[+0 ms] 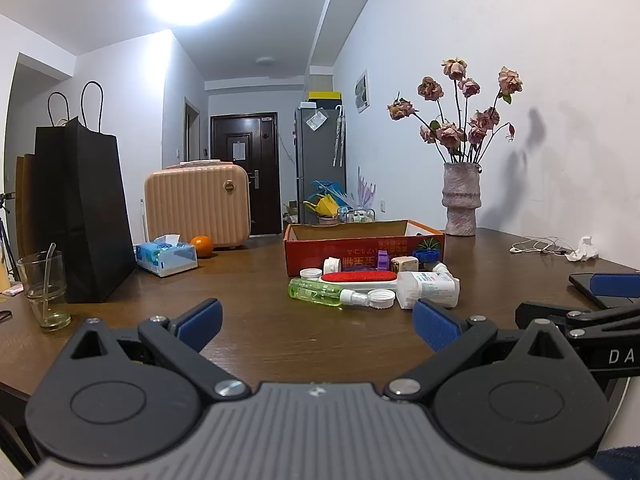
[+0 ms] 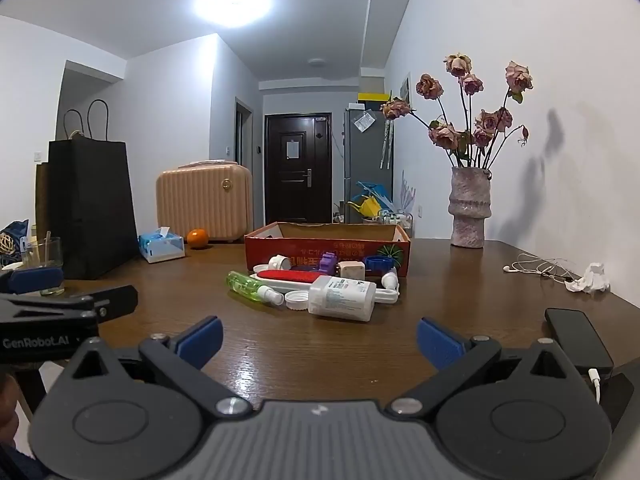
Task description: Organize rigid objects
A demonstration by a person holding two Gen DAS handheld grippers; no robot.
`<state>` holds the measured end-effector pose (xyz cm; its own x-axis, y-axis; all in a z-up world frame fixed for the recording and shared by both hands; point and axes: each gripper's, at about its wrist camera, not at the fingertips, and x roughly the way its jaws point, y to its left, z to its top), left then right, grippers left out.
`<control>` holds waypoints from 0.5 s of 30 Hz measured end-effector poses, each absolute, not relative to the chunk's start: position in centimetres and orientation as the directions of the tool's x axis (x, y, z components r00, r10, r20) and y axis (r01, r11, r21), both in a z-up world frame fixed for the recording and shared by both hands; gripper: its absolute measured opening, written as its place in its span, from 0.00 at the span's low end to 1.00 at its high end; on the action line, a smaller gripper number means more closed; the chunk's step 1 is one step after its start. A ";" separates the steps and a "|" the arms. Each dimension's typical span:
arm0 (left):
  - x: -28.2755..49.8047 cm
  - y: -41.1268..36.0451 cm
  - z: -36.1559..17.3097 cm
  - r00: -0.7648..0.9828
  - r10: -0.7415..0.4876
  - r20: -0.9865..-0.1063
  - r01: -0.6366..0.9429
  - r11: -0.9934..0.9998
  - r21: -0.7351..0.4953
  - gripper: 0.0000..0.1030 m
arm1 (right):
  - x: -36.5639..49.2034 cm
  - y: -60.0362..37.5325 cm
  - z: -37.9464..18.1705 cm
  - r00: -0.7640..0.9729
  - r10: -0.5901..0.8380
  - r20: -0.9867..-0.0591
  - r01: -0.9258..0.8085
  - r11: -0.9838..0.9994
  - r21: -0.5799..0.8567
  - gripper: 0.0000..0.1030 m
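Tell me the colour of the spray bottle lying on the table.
Clear green spray bottle with a white cap, best seen from the left wrist.

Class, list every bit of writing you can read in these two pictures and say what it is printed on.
"GenRobot.AI": left hand-held gripper.
"DA", cut off: right hand-held gripper.
Red cardboard box: upside-down print, unreadable.
White bottle: label too small.
Door notice: blurred.

- Left gripper [image 1: 316, 320]: black linkage arms, blue ribbed pads [image 1: 434, 322], silver screws at the pivots, round black discs at 7 and 5 o'clock, grey ridged housing at 6 o'clock.
- Right gripper [image 2: 318, 338]: same black arms, blue pads [image 2: 200, 338], silver screws, grey ridged body.
- White lettering "GenRobot.AI" on the left gripper's side, at 9 o'clock in the right view.
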<state>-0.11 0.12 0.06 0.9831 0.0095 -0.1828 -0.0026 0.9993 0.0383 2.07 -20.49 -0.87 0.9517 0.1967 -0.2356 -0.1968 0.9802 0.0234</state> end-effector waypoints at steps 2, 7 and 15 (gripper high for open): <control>-0.1 0.1 0.1 0.983 0.009 -0.183 -0.002 0.999 0.038 1.00 | 2.1 -20.5 -0.8 0.952 0.196 -0.235 -0.196 0.980 0.022 1.00; -0.1 0.1 0.1 0.983 0.010 -0.183 -0.003 0.999 0.039 1.00 | 2.0 -20.7 -0.8 0.953 0.194 -0.234 -0.194 0.981 0.023 1.00; -0.1 0.1 0.4 0.983 0.008 -0.181 -0.001 0.999 0.042 1.00 | 2.2 -20.7 -0.6 0.952 0.189 -0.240 -0.189 0.982 0.023 1.00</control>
